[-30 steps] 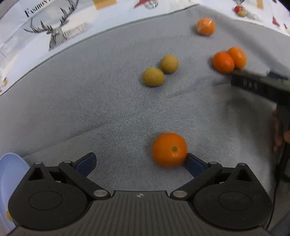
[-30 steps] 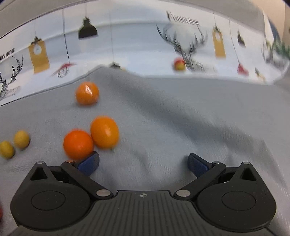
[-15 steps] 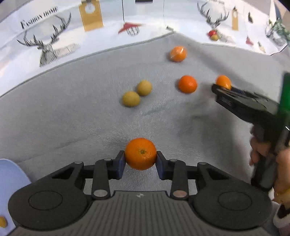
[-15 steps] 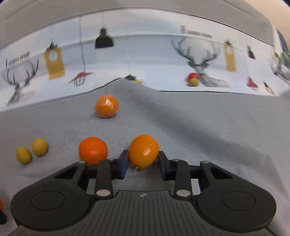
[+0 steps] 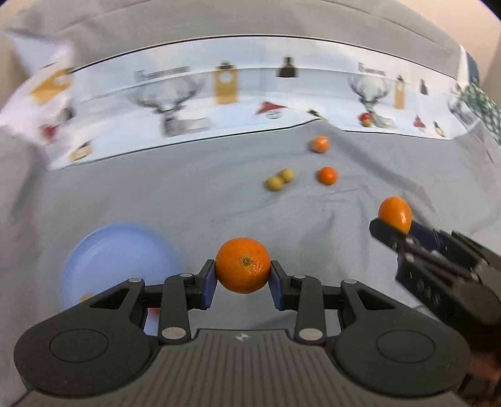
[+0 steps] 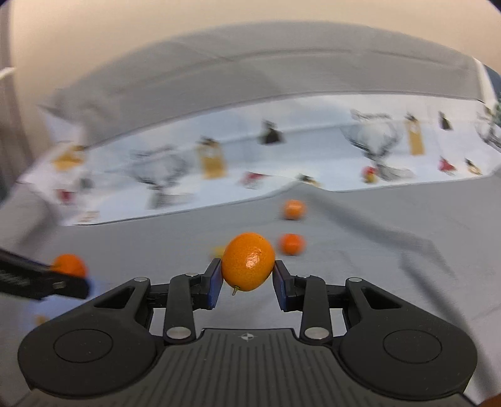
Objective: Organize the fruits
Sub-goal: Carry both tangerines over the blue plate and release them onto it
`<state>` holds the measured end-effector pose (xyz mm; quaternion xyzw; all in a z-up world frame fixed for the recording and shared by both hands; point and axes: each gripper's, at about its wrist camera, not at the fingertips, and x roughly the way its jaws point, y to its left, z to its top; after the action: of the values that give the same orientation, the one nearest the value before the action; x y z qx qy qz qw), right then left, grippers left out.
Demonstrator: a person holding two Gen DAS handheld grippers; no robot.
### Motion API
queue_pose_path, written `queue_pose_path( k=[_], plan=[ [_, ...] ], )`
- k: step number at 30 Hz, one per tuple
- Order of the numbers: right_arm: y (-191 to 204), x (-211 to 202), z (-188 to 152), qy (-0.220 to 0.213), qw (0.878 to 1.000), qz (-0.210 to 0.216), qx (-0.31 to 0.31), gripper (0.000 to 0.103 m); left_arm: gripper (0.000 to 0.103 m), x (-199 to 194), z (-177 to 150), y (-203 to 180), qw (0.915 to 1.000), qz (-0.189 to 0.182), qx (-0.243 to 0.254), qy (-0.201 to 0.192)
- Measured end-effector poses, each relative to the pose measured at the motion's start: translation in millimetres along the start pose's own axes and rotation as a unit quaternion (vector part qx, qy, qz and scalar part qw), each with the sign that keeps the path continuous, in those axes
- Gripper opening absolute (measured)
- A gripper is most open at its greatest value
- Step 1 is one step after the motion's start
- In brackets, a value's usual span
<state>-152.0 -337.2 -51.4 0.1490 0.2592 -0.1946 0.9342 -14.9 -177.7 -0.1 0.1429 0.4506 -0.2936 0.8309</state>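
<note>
Grey woven cloth [image 5: 156, 194] underfoot of everything, rumpled into soft folds and ridges toward the right. Farther back, a white printed sheet [image 5: 194, 103] spread in a wide band, patterned with antlered deer heads, yellow tags, dark hanging lamps and small red figures, its near edge trimmed with a dark line against the grey. Beyond that, more plain grey fabric [image 6: 250, 69], rising like a cushion or backrest. At the very top, a warm beige wall [image 6: 156, 28]. Even, soft indoor lighting, with only faint shadows in the creases.
</note>
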Motion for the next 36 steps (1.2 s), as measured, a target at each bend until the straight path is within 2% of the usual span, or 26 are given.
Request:
queue_pose_path(
  k=[6, 10, 14, 22, 29, 36],
  plan=[
    [85.3, -63.6, -12.6, 0.021, 0.993, 0.116, -0.018, 0.036, 0.039, -65.1, -52.4, 56.0, 0.9979, 0.048, -0.043, -0.007],
    [130.8, -93.4, -26.0, 0.036, 0.986, 0.155, -0.053, 0.036, 0.039, -101.3, -87.2, 89.7, 0.9945, 0.067, -0.074, -0.030],
    [160.5, -114.0, -29.4, 0.035, 0.984, 0.150, -0.090, 0.036, 0.039, -130.0, -109.8, 113.4, 0.9912, 0.062, -0.102, -0.057],
    [200.0, -147.0, -41.8, 0.026, 0.980, 0.145, -0.136, 0.036, 0.039, -162.9, -138.8, 129.5, 0.9871, 0.048, -0.122, -0.092],
    [207.1, -157.2, -42.9, 0.012, 0.979, 0.132, -0.155, 0.036, 0.039, -172.3, -148.0, 135.2, 0.9845, 0.035, -0.134, -0.107],
    [210.1, -147.9, -44.0, 0.026, 0.978, 0.137, -0.152, 0.036, 0.039, -174.0, -150.0, 139.8, 0.9834, 0.040, -0.141, -0.107]
  ],
)
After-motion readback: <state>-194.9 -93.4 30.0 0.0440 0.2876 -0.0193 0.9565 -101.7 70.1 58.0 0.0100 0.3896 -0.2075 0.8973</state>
